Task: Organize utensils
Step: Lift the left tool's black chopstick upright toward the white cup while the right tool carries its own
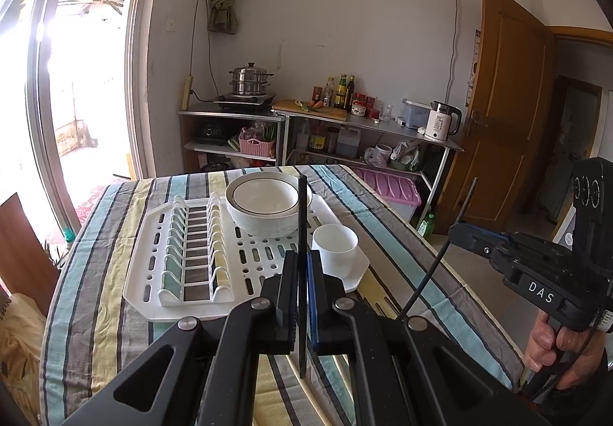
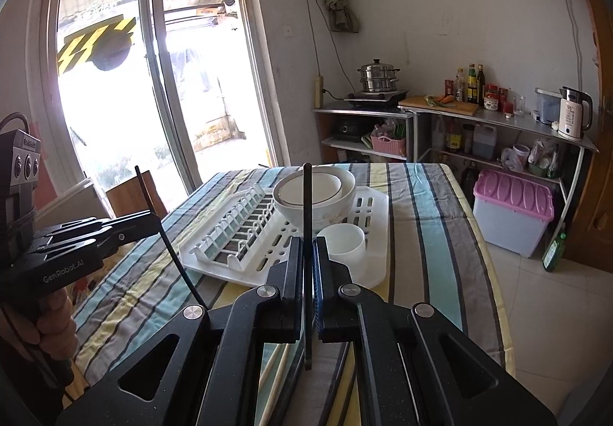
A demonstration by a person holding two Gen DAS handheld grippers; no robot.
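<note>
My left gripper is shut on a black chopstick that stands upright between its pads, above the striped tablecloth. My right gripper is likewise shut on a second black chopstick, also upright. Each gripper shows in the other's view: the right gripper with its slanted chopstick, and the left gripper with its own. Ahead of both lies a white drying rack holding a white bowl and a white cup.
A pale stick lies on the cloth under my right gripper. Beyond the table stand metal shelves with a steamer pot, bottles and a kettle. A pink-lidded box sits on the floor at the right. A glass door is at the left.
</note>
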